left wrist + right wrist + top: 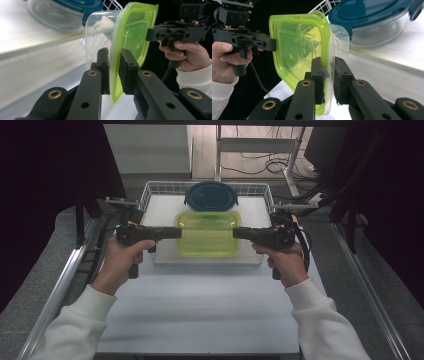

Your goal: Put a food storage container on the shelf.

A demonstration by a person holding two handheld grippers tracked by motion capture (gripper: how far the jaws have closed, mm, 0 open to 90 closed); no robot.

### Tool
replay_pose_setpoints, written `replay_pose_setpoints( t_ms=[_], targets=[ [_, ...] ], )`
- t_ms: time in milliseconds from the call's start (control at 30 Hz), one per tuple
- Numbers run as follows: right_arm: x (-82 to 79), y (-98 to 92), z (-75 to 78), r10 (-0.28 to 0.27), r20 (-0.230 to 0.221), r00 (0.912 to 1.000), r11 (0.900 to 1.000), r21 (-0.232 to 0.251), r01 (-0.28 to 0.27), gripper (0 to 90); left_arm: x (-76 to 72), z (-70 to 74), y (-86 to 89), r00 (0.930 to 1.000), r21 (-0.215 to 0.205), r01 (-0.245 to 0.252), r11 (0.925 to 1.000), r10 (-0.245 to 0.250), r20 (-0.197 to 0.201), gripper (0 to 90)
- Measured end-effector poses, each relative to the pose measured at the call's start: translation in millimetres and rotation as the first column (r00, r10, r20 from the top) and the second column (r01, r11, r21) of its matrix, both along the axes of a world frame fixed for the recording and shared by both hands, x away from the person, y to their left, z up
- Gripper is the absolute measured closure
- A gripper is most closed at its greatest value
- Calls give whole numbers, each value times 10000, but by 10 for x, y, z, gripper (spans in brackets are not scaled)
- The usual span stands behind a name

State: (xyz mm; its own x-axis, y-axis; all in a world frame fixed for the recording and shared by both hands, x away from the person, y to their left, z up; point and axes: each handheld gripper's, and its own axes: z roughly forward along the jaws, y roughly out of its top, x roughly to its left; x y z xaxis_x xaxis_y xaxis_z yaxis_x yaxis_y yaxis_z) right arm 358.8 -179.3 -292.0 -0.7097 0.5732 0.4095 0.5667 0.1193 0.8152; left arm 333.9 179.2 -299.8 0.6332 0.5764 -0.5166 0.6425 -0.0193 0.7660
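A clear plastic container with a yellow-green lid [207, 234] hangs level above the white board, held from both sides. My left gripper [179, 232] is shut on its left rim, and in the left gripper view the jaws [113, 53] pinch the lid's edge [132, 32]. On the opposite rim my right gripper [235, 233] is shut; the right gripper view has its pads [329, 62] clamped over the lid and wall [297, 45]. Each gripper view also looks across at the other hand's gripper, the right [150, 33] and the left [273, 45], gripping the far edge.
A round glass bowl with a dark blue lid [211, 196] sits behind the container inside a white wire basket [150, 190]. The basket stands on a white board [200, 305]. Metal rails [60, 285] run along both sides, and dark curtains flank the table.
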Motion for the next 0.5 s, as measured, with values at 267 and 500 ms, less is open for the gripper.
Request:
replay_pose_setpoints(
  t_ms=[267, 500],
  targets=[
    [97, 11, 176, -111, 268, 9996, 9999, 7, 110, 793, 122, 176, 3, 9998, 80, -12, 10000, 10, 223, 804],
    [215, 8, 305, -219, 262, 9994, 9998, -13, 219, 794, 256, 252, 0, 9997, -36, 58, 10000, -57, 220, 805]
  ],
)
